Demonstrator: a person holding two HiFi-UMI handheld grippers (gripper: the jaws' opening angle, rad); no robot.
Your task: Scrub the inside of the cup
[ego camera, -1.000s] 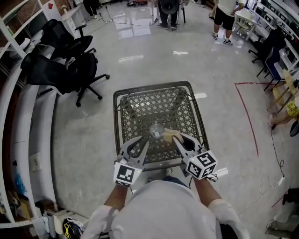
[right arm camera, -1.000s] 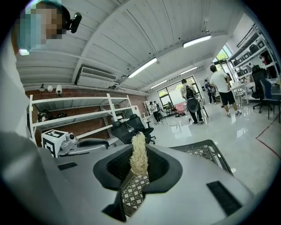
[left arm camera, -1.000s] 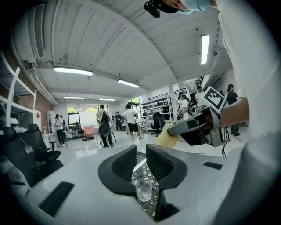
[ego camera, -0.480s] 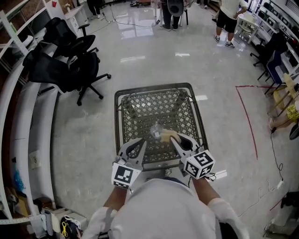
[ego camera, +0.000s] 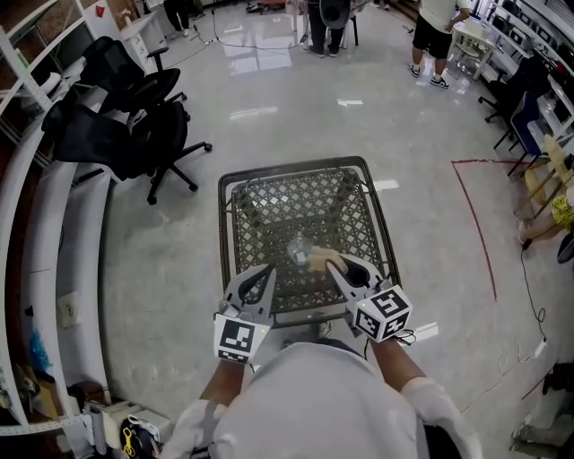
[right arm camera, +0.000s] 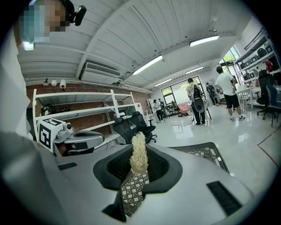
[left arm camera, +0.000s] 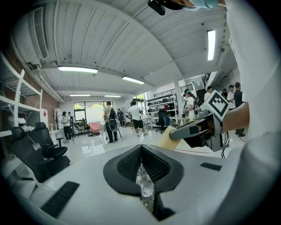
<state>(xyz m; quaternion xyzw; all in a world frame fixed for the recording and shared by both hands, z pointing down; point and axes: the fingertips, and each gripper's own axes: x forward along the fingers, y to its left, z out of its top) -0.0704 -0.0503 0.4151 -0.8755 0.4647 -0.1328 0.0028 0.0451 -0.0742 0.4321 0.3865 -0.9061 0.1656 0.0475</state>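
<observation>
Left gripper [left arm camera: 141, 154]: jaws just closing, now clamped on clear cup [left arm camera: 145, 190] wall.
Cup location: held over mesh cart [ego camera: 224, 224].
Right gripper [right arm camera: 138, 163]: clamped on loofah scrubber [right arm camera: 139, 151].
Progress: scrubber beside cup; scrubbing apparently still to do.

On the head view I could barely make out the cup [ego camera: 299, 248]: clear, tiny against the mesh of the stand [ego camera: 222, 224], its inside unreadable. Whether the scrubber [ego camera: 322, 259] touched it I couldn't tell. The stand's near edge was lost behind the left gripper [ego camera: 271, 270], the right gripper [ego camera: 334, 266] and the wearer's shirt [ego camera: 314, 403]. In the left gripper view the jaws, just closed down, hid all but a crumpled sliver of cup [left arm camera: 144, 186]. In the right gripper view the scrubber's [right arm camera: 138, 154] lower end was buried between the pads. People [ego camera: 430, 27] beyond the stand's far edge were cut off by the picture's top.
</observation>
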